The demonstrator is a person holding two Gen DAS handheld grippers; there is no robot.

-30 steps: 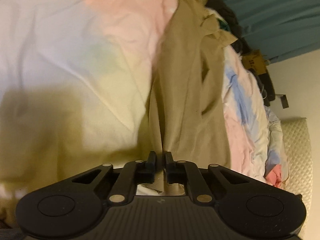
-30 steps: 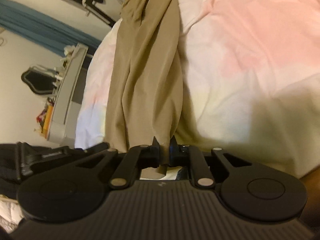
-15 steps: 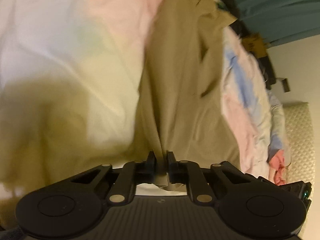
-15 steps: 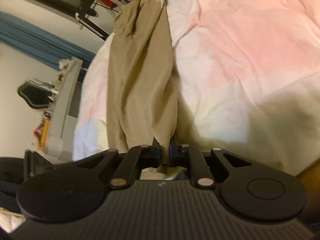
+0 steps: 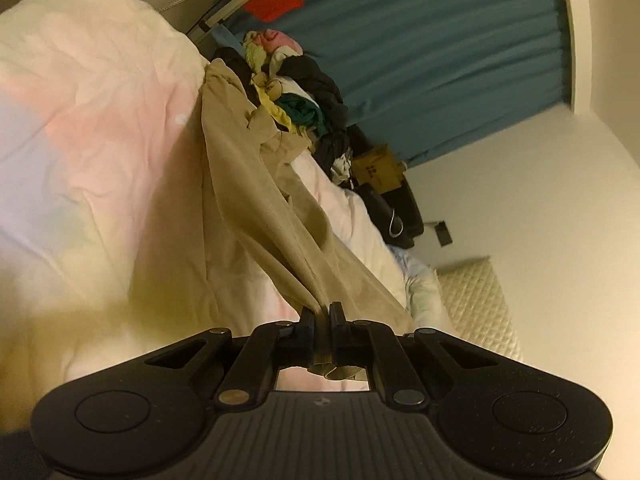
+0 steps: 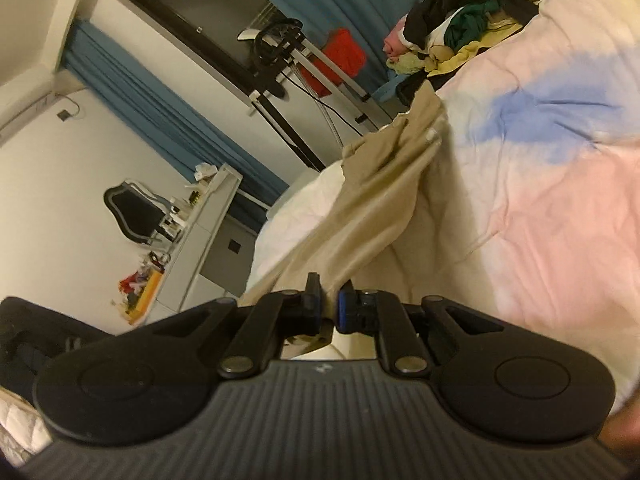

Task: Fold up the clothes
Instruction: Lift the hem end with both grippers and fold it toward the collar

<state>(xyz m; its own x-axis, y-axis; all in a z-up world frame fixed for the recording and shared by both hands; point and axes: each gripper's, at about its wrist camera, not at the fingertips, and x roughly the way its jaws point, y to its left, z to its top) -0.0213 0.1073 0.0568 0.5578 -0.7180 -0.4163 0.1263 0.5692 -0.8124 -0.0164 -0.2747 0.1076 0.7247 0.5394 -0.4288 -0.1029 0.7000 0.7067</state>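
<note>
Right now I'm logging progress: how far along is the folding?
Early. Done: no folded clothes are visible. In hand: left gripper and right gripper are each shut on the khaki cloth garment, lifting one end. Left: folding it, then the mixed pile of unfolded clothes.

The pinched edge of the tan garment [image 5: 280, 216] is hidden between the left tool [image 5: 322, 312]'s fingers, and likewise inside the right tool [image 6: 329, 292]. Its far end at 12 o'clock disappears against the clothes pile [image 5: 296, 92], whose separate pieces cannot be told apart. Small items on the shelf [image 6: 204, 216] at 9 o'clock are too tiny to identify.
</note>
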